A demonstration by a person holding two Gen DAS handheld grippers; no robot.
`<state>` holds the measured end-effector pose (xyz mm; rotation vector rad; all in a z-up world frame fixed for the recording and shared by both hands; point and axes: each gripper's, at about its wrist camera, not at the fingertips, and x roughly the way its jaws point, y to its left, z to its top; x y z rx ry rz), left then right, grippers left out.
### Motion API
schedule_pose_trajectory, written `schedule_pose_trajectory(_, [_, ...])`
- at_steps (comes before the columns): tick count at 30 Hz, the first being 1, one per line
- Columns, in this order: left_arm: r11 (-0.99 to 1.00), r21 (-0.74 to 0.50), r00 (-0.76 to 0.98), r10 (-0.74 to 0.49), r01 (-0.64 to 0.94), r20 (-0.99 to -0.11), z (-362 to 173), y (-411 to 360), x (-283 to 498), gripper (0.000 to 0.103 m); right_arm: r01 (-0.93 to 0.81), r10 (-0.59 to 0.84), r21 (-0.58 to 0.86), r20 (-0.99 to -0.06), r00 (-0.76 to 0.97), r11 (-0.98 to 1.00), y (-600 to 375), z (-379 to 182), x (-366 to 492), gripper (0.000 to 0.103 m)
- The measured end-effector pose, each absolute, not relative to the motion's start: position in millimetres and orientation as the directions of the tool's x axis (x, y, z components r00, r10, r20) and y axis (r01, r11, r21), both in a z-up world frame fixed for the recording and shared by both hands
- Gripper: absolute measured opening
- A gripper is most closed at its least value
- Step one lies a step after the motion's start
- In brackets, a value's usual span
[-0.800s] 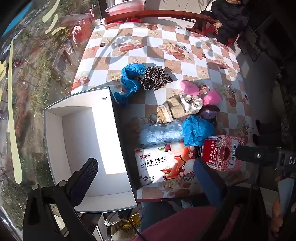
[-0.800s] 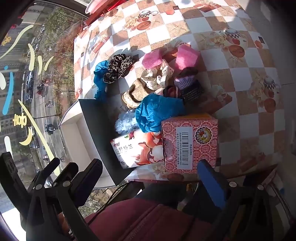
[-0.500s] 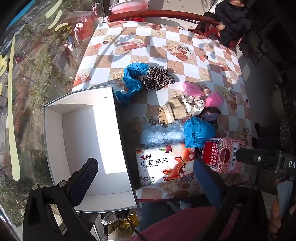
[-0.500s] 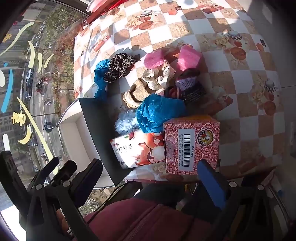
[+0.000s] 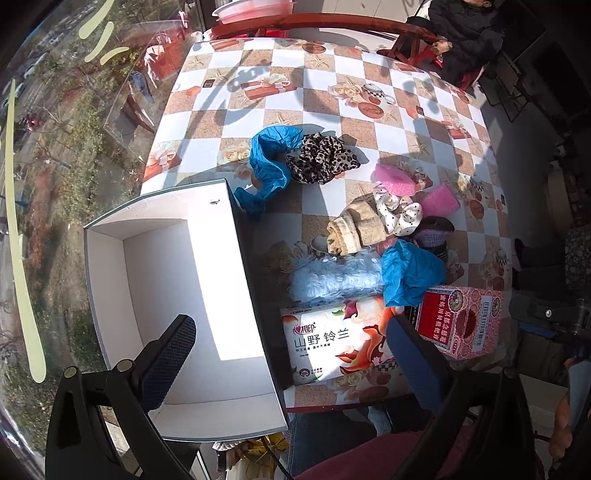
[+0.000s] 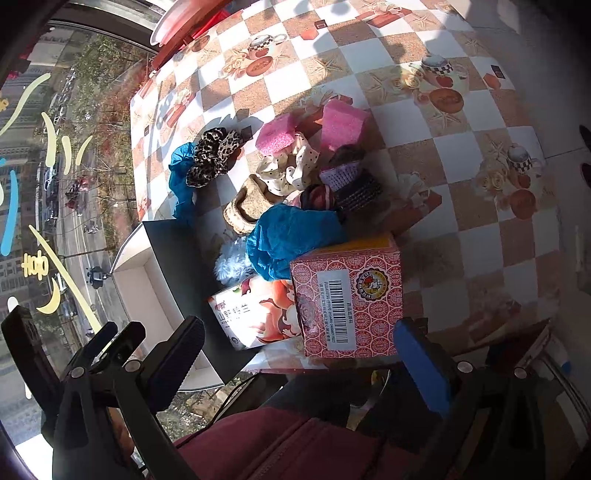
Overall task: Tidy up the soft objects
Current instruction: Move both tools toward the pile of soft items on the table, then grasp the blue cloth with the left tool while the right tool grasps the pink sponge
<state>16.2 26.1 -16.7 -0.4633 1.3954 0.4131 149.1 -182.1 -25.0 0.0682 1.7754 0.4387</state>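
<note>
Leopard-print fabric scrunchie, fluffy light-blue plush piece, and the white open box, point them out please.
Leopard-print fabric scrunchie (image 5: pixel 321 158), left wrist view, middle of its ruffles.
Fluffy light-blue plush piece (image 5: pixel 332 277), left wrist view, centre of its fur.
White open box (image 5: pixel 210 214), left wrist view, sunlit inner wall.

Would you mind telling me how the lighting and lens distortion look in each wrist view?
Left wrist view: hard sunlight, a bright patch inside the white box, long shadows across the tablecloth, edges bowed by the fisheye. Right wrist view: the same sun, the red carton shaded on its near face, window glass curved at the left.

Home balcony: patterned tablecloth (image 5: pixel 332 107), street-view window (image 6: pixel 55 184), wooden chair (image 5: pixel 406 33).
</note>
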Motion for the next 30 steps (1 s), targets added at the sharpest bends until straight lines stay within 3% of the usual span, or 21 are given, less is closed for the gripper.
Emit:
schedule_pose_trajectory(8, [0.863, -0.06, 0.156, 0.022, -0.501, -0.987, -23, 61, 49, 0.103, -0.086, 0.253, 0.27, -0.953, -0.169, 0.959, -210, -22, 181, 0.103])
schedule_pose_trajectory(13, [0.882, 0.03, 0.135, 0.105, -0.47, -0.985, -29, 86, 76, 0.103, -0.055, 0.229, 0.239, -0.963, -0.14, 0.97, -219, -23, 197, 0.103])
schedule_pose_trajectory(22, [0.874, 0.048, 0.154, 0.139, -0.484, -0.978, -65, 121, 118, 0.103, -0.116, 0.204, 0.221, -0.969, -0.143, 0.968, -220, -50, 229, 0.103])
schedule_pose_trajectory(30, [0.875, 0.139, 0.052, 0.184, -0.464, -0.982, -115, 131, 146, 0.103, -0.245, 0.105, 0.147, -0.979, -0.174, 0.958, -199, -83, 255, 0.103])
